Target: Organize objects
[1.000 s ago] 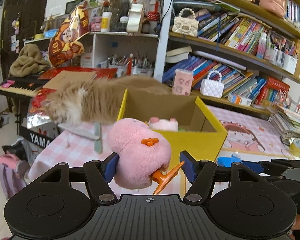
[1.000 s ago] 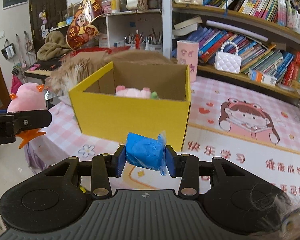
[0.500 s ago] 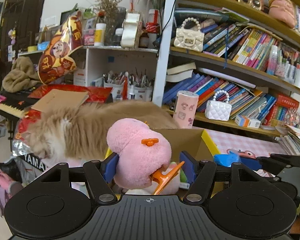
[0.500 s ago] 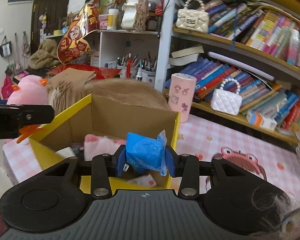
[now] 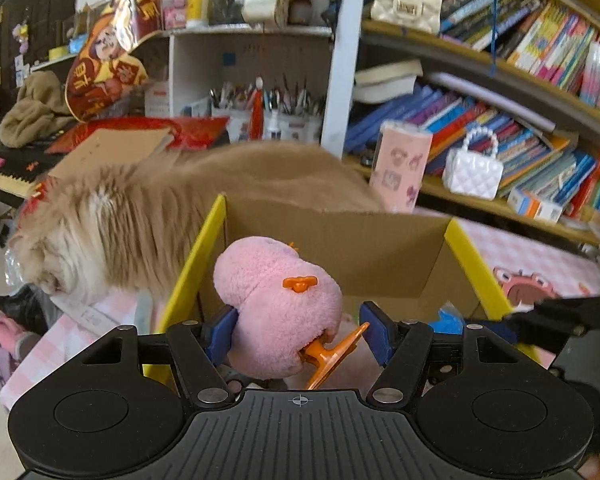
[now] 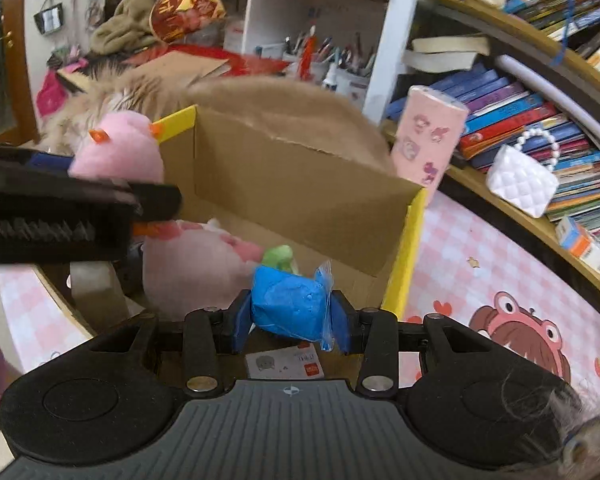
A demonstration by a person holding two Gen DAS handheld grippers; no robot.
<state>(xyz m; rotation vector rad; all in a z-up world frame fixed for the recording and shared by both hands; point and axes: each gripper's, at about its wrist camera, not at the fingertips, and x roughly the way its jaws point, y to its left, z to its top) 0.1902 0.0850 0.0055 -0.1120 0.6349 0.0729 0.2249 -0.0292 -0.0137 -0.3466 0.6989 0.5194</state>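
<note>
Two soft things: fuzzy pink plush toy (image 5: 276, 304), plastic-wrapped blue lump (image 6: 288, 306).

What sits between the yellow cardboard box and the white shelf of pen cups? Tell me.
A fluffy tan cat lies behind the yellow cardboard box, before the white shelf: left wrist view.

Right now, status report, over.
Left gripper grips pink plush. Right gripper grips blue pack. Both over box; cat behind it.
</note>
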